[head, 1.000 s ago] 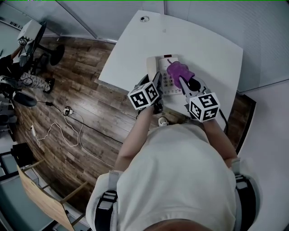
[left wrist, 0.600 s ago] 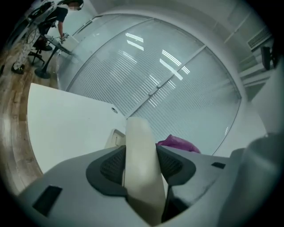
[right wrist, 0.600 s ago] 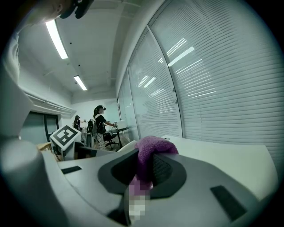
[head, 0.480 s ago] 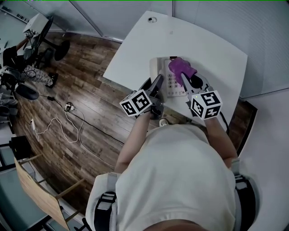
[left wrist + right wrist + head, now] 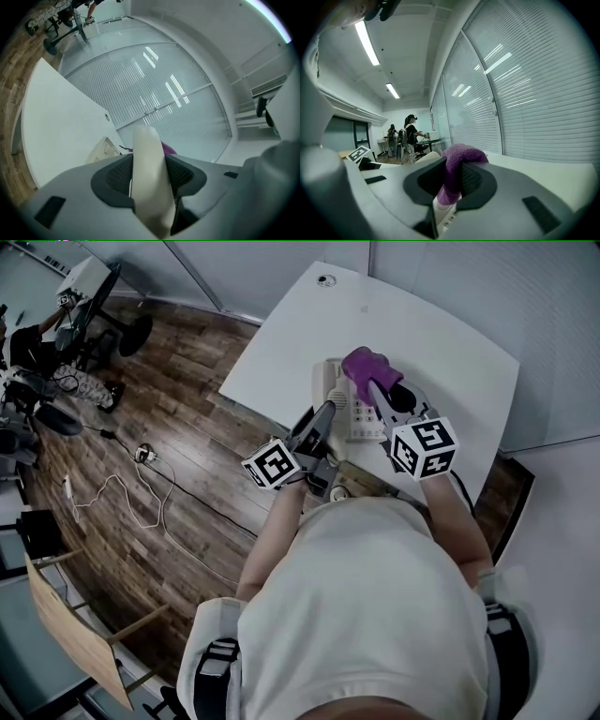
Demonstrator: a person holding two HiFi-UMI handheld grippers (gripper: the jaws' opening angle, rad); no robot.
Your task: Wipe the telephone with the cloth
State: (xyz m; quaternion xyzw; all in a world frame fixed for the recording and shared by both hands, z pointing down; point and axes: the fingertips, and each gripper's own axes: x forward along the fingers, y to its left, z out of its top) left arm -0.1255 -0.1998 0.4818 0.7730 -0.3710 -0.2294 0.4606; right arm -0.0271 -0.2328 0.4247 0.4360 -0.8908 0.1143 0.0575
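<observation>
A cream telephone point(image 5: 358, 418) lies on the white table point(image 5: 450, 362). My right gripper point(image 5: 377, 390) is shut on a purple cloth point(image 5: 366, 365), which rests over the phone's far end. In the right gripper view the cloth point(image 5: 457, 168) bulges up between the jaws, with the phone's keys point(image 5: 445, 213) just below. My left gripper point(image 5: 322, 418) stands at the phone's left side. In the left gripper view it is shut on the cream handset point(image 5: 149, 178), with the phone's base point(image 5: 104, 149) and a bit of the cloth point(image 5: 168, 149) showing behind it.
A grommet hole point(image 5: 325, 280) sits at the table's far corner. The table's left edge point(image 5: 246, 404) drops to a wooden floor with a white cable point(image 5: 131, 507). Window blinds point(image 5: 525, 93) run along the far side. People stand at desks in the distance point(image 5: 410, 133).
The right gripper has carried the cloth along the phone toward its far end. The left gripper has drawn back toward the table's near left edge.
</observation>
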